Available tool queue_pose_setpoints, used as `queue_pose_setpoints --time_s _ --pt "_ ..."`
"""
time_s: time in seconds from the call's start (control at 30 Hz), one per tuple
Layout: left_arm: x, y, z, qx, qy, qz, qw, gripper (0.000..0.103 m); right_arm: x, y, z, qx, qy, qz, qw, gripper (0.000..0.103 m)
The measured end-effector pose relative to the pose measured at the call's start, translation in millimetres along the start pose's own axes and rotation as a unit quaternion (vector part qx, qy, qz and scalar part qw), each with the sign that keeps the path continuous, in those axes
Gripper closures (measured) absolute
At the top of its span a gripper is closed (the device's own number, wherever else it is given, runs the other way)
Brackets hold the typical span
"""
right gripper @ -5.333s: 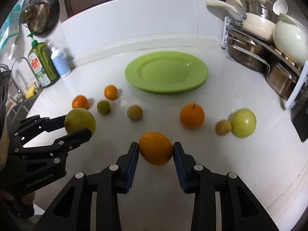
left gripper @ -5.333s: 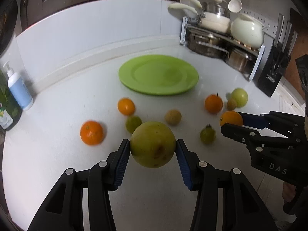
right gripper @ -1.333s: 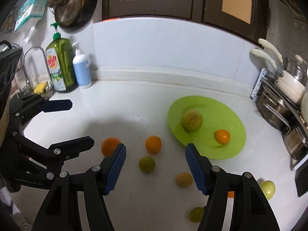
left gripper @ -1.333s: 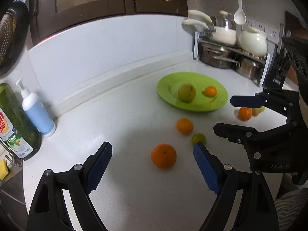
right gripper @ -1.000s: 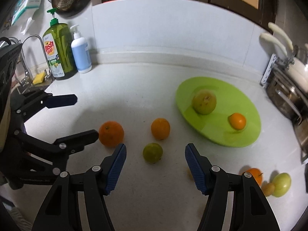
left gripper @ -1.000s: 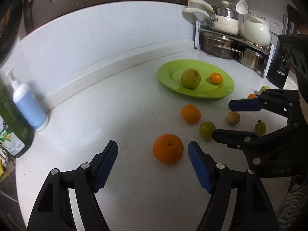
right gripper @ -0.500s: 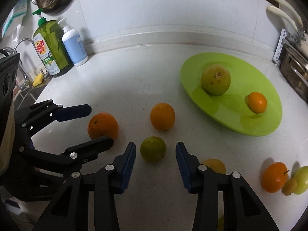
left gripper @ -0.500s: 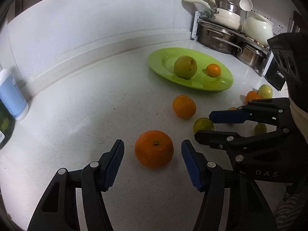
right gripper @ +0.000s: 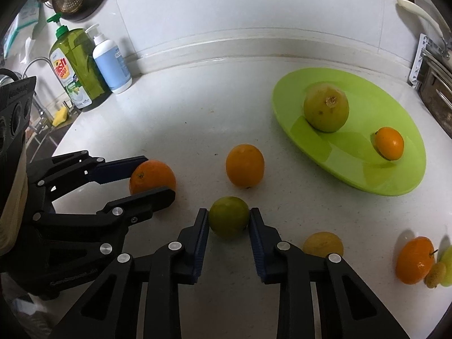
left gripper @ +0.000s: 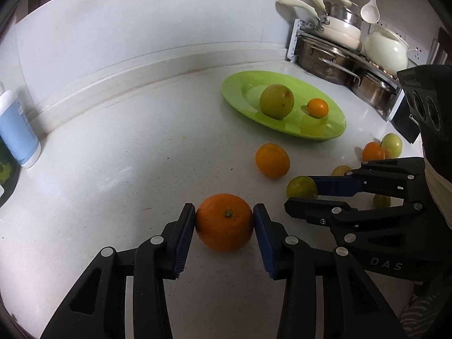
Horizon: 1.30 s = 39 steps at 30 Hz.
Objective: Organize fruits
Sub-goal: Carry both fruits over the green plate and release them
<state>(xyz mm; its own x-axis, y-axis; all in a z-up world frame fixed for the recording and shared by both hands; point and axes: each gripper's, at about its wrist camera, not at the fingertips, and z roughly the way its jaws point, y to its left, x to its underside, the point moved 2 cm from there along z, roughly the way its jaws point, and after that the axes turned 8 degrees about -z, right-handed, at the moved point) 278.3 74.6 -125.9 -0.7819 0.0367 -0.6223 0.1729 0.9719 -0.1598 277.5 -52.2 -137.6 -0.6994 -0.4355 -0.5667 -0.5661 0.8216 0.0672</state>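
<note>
My left gripper [left gripper: 224, 223] is shut on a large orange [left gripper: 224, 221] that rests on the white counter; it shows in the right wrist view [right gripper: 152, 176] too. My right gripper [right gripper: 228, 221] is shut on a small green citrus [right gripper: 228, 217], also resting on the counter, seen in the left wrist view [left gripper: 301, 188]. The green plate [left gripper: 240, 90] holds a big yellow-green fruit [left gripper: 276, 101] and a small orange [left gripper: 317, 107]. Another orange [right gripper: 244, 165] lies loose between the grippers and the plate [right gripper: 406, 180].
A yellowish fruit [right gripper: 323, 244], an orange with a stem [right gripper: 414, 260] and small green fruits [left gripper: 391, 144] lie at the right. Soap bottles [right gripper: 111, 62] stand at the back left by the sink. A pot rack [left gripper: 339, 56] stands behind the plate.
Both grippers have come down and closed: the left one on the large orange, the right one on the small green citrus. Earlier they put the big fruit and small orange on the plate.
</note>
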Motion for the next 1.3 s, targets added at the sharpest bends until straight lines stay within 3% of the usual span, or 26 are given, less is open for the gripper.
queue_pose_setpoints --time_s 0.73,1.3 --pt "-14.0 -29.7 -59.6 -0.005 -0.069 -0.006 0.9976 0.061 -1.9 -1.7 -77.8 0.031 -0.081 0.009 0.996 0.073" --pt "-59.2 -79.6 -70.9 0.014 -0.106 0.037 0.9936 0.061 -12.1 -53.8 -134.2 0.095 -0.139 0.017 0.986 0.073"
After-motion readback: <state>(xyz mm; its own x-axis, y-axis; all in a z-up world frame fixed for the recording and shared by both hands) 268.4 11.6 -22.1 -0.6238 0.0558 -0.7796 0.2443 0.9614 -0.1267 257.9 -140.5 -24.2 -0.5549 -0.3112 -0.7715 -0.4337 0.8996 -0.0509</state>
